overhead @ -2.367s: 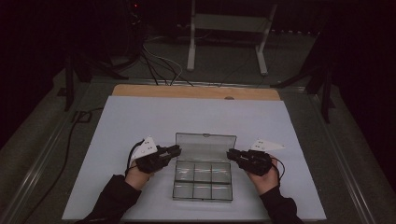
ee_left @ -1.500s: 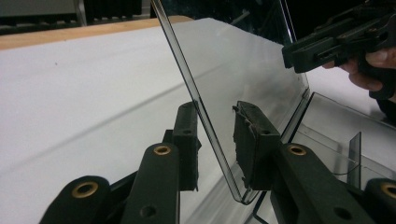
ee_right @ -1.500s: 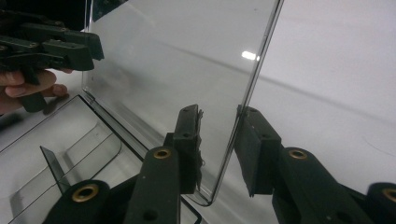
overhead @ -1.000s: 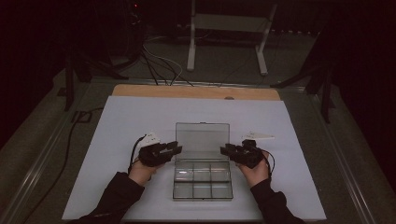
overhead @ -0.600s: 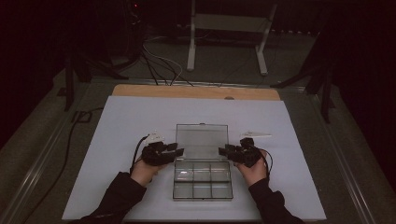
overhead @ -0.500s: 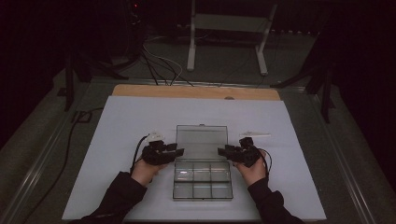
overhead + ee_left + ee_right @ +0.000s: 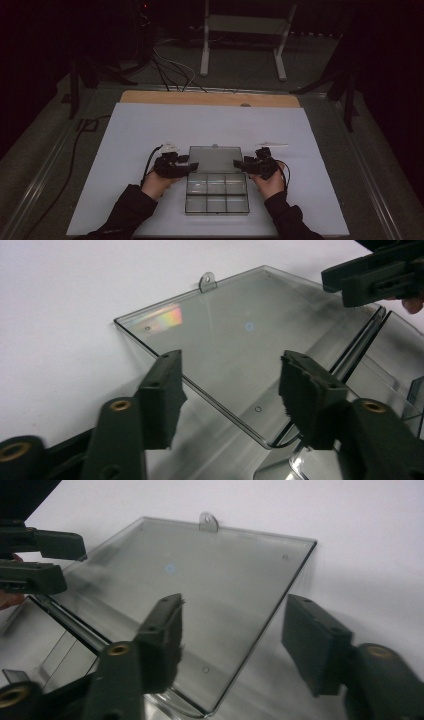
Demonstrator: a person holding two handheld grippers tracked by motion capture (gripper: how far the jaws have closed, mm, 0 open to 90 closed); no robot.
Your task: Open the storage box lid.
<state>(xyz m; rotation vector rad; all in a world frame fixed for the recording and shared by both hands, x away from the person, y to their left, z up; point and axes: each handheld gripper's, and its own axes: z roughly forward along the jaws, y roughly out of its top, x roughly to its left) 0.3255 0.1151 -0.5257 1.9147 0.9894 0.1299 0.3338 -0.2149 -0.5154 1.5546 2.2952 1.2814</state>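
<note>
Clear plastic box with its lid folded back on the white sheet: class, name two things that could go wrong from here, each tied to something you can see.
1. The lid lies open between both sets of open jaws. The left gripper and right gripper, jaws just opened, straddle its side edges, so pulling away carelessly could catch an edge and drag the box.
2. The clear compartments are hard to see against the white sheet, so a jaw could bump a wall.

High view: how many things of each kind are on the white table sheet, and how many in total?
Clear compartment box with its lid open: 1
Black claws, left claw and right claw: 2
Thin pale stick beyond the right claw: 1
Total: 4
</note>
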